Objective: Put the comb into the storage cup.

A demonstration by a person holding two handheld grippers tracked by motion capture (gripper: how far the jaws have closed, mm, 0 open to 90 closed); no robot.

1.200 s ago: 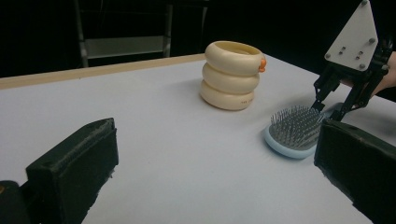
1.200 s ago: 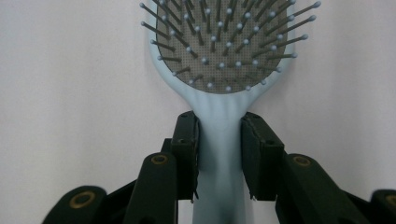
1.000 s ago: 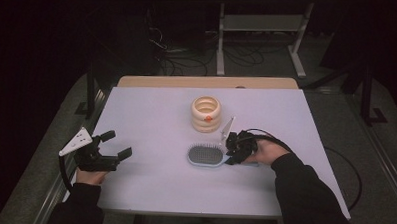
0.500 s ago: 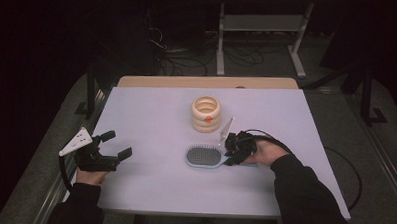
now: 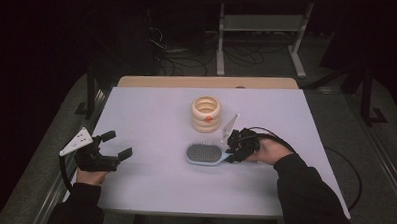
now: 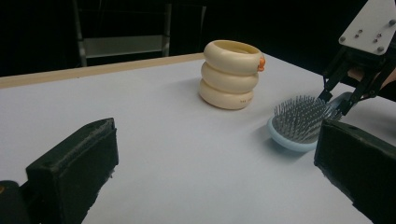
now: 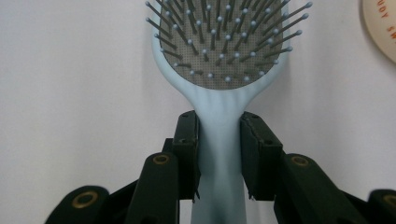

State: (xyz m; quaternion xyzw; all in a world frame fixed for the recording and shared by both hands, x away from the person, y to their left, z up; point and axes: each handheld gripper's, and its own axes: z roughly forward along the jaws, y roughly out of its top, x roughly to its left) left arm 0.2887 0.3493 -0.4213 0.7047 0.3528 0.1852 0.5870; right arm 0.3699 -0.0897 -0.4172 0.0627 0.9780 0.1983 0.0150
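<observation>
Hairbrush (image 5: 204, 154): light blue paddle brush, bristles up, lying flat on the table (image 5: 151, 115); its handle points toward the person's right side.
Hairbrush place: near the middle of the table, just in front of the stacked rings and a little apart from them.
Right hand-held gripper (image 7: 219, 140): clamped on the brush handle just behind the head, one black jaw pressed to each side of the handle, as the right gripper view shows plainly.
Right hand-held gripper from above (image 5: 233, 148): low over the table at the brush's handle end, held in the person's right hand, its cable looping back over the wrist.
Left hand-held gripper (image 5: 116, 145): jaws spread wide with nothing between them, held at the table's left edge, well apart from the brush.
Left gripper view: the two black jaws stand at either side of the frame, with bare table between them; the brush (image 6: 299, 122) and the rings lie farther off.
Stacked rings (image 5: 206, 114): three cream rings piled upright, with a small orange piece at the top rim; nothing touches them.
Table: pale lilac top, wooden strip along the far edge.
</observation>
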